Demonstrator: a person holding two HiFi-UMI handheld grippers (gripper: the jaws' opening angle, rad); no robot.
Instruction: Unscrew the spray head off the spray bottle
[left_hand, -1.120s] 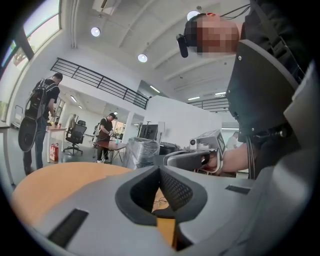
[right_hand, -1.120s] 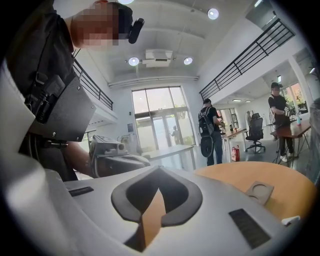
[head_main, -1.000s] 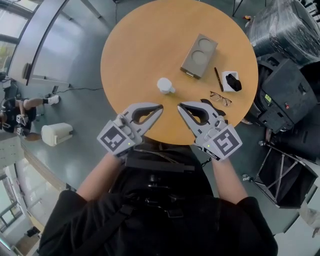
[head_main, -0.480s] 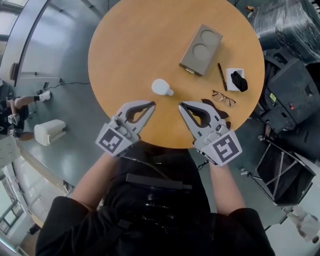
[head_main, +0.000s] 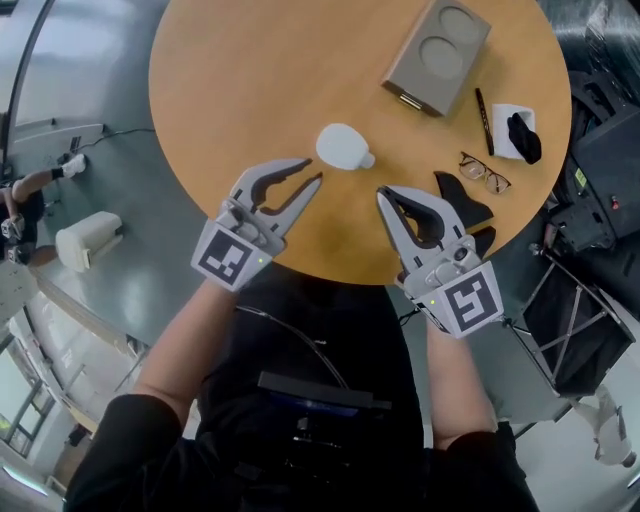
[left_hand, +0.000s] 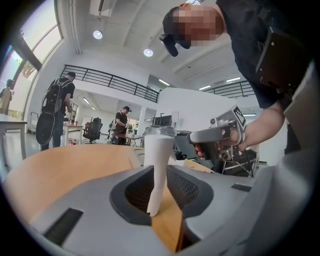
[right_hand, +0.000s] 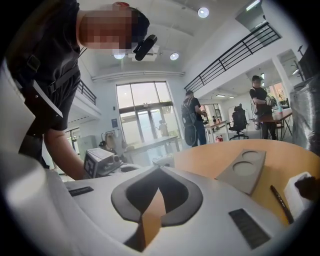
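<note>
The white plastic spray bottle (head_main: 343, 148) stands upright on the round wooden desk (head_main: 250, 80), just ahead of both tools. The left hand-held gripper (head_main: 311, 172) has just been parting its jaws, with nothing between them yet. It should widen further and clamp the body low. The right hand-held gripper (head_main: 384, 196) is clenched and empty — it must open before it can take the head.

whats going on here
A person holds a gripper in each hand over a round table. The bottle stands untouched just ahead of them. The left gripper has just been opening its fingers, with nothing between them; the right gripper is shut and empty. Unscrewing hasn't begun.
</note>
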